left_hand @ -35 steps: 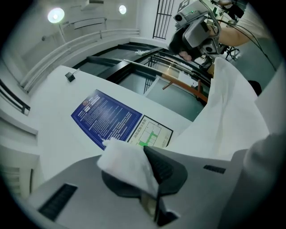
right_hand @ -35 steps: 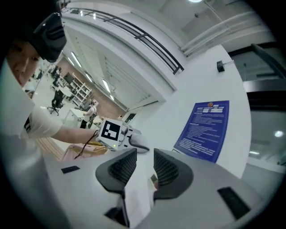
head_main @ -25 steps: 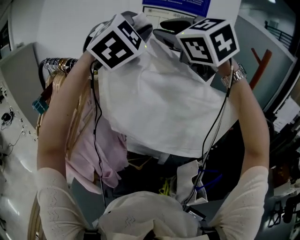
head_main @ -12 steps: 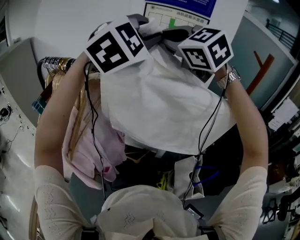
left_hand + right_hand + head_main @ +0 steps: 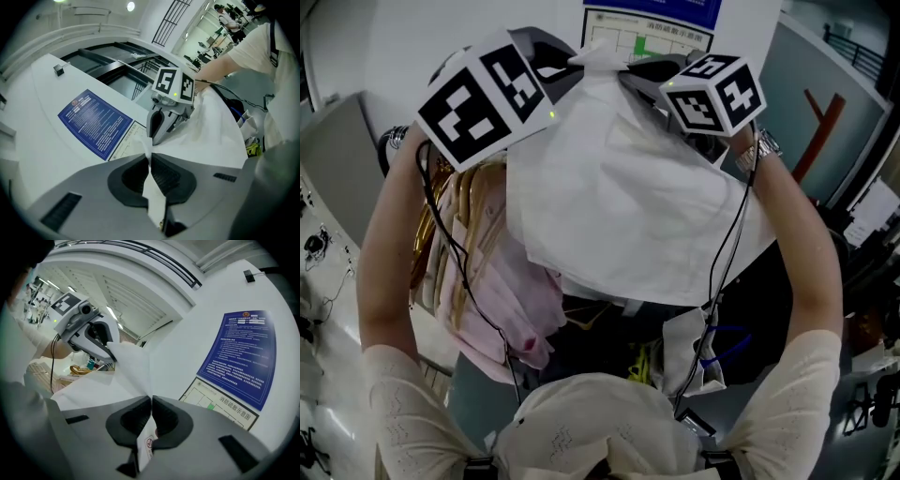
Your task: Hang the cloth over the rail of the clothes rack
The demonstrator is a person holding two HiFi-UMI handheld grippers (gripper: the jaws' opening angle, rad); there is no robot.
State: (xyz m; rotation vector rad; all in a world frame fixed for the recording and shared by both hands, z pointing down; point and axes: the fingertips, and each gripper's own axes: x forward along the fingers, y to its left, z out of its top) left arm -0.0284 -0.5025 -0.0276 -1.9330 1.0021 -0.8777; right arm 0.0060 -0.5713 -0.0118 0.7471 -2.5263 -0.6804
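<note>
Although the cloth (image 5: 619, 206) is gripped along its top edge by both grippers, it has not yet been laid over anything: it is held up in the air in front of the person, spread between the two grips and hanging down from them. The left gripper (image 5: 149, 159) is seen clamped tight on a pinched fold of the fabric, a strip of which runs down between the pads. The right gripper (image 5: 152, 404) has just been closing, and its jaws are pressed together on the cloth's edge, where a small printed label (image 5: 147, 446) is caught as well. What is judged to be the rack lies to the left and lower. Hangers (image 5: 441, 216) and a pink garment (image 5: 520, 300) are hung there, and what may be the end of the rail (image 5: 392, 141) is glimpsed beside the left arm, the rest being hidden. The grasp is therefore judged done, while the carrying across, the draping over the rail and the release are all left. The cloth is white, thin and creased, drawn fairly taut along the top between the grips and falling in loose, overlapping folds to a straight lower hem.
</note>
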